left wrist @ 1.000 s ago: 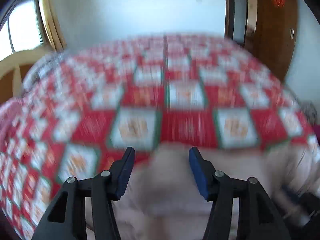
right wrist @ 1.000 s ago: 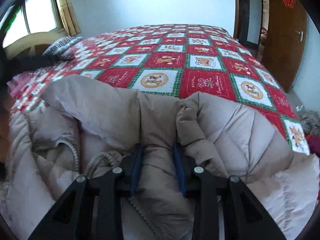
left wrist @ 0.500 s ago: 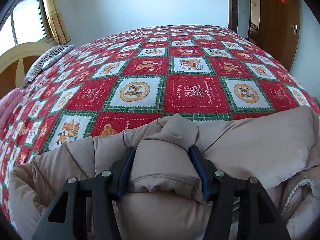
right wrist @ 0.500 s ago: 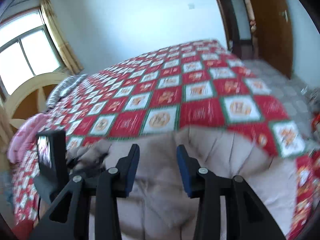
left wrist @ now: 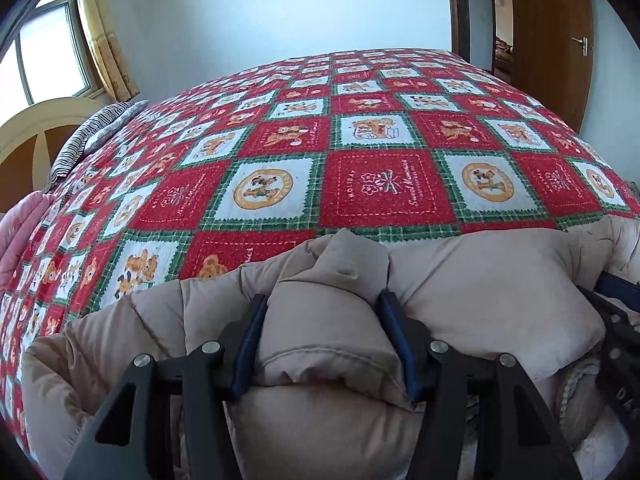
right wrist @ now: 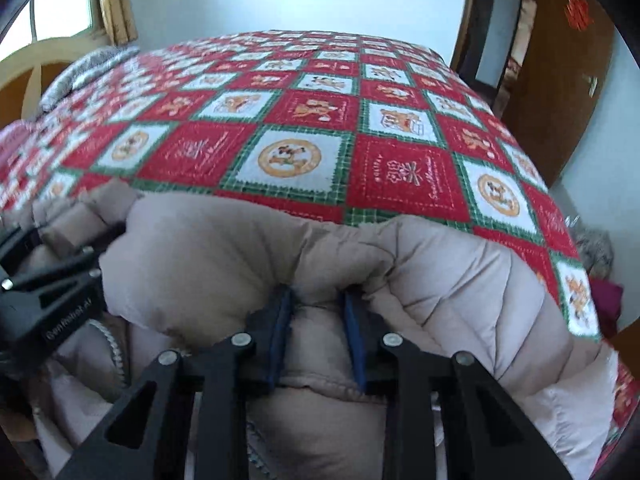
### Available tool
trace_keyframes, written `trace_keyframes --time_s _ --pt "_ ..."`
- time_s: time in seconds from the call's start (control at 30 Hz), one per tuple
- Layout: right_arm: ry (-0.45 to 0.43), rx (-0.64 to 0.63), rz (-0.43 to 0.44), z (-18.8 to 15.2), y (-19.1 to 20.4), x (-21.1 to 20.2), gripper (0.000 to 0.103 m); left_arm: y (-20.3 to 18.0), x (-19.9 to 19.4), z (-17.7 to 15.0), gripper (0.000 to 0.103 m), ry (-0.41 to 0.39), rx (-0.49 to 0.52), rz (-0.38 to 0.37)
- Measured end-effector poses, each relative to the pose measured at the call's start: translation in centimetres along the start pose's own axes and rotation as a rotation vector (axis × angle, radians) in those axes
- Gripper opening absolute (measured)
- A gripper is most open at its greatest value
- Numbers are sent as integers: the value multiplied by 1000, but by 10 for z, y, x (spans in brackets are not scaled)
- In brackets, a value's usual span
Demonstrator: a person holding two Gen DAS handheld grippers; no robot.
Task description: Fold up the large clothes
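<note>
A beige padded coat (left wrist: 480, 280) lies bunched at the near edge of the bed. My left gripper (left wrist: 324, 320) is shut on a thick rolled fold of it, and the blue pads (left wrist: 250, 344) press into the fabric on both sides. In the right wrist view the coat (right wrist: 440, 272) bulges up in front of my right gripper (right wrist: 316, 320). Its jaws are closing on a narrower fold that fills the gap between them. The left gripper's black body (right wrist: 48, 280) shows at the left edge of that view, close beside the right one.
The bed carries a red, green and white patchwork quilt (left wrist: 384, 184) that stretches far beyond the coat. A striped pillow (left wrist: 92, 132) and pink cloth (left wrist: 16, 240) lie at the left. A brown door (left wrist: 552, 40) stands at the right, and dark red cloth (right wrist: 606, 296) lies off the bed's right side.
My left gripper came down onto the coat and took a fold, then held still. My right gripper let go, lifted and swung away, and has come back down onto another fold.
</note>
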State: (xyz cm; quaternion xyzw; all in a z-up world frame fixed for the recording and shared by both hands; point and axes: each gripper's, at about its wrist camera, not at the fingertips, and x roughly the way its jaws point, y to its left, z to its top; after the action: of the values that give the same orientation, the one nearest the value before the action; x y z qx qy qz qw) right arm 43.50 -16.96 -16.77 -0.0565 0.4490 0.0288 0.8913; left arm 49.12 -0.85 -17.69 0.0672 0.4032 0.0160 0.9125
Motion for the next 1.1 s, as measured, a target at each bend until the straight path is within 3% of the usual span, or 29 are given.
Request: trace_keyframes --time_s 0.2,0.3,0.43,0.5,0.57,0.6,0.7,0.9,0.97,1.1 --pt "-37 15 -5 2 -2 5 32 -4 5 3 58 3 11 17" --pt "-38 -23 -52 2 7 3 32 -3 3 3 60 3 8 17" --pt "-22 -32 -39 3 4 -20 34 19 -12 5 61 48 -39 -90" --pt "-100 22 14 -4 -7 -55 39 42 -43 2 61 11 -84 -181" --pt "-217 72 83 -23 -21 -112 65 60 -77 -5 61 -52 -101 -223" --pt "-245 78 97 -31 -24 -131 70 75 -102 -13 61 -91 -101 -240" --pt "-292 63 108 -67 -36 -196 72 104 -155 -40 62 -140 -87 -303" --pt "-364 65 82 -166 -62 -316 72 172 -248 -128 63 -207 -85 -437" --pt "-393 67 45 -204 -70 -355 72 189 -272 -157 64 -231 -72 -427" --pt "-376 96 -4 -250 -80 -390 72 210 -302 -209 71 -244 -79 -371"
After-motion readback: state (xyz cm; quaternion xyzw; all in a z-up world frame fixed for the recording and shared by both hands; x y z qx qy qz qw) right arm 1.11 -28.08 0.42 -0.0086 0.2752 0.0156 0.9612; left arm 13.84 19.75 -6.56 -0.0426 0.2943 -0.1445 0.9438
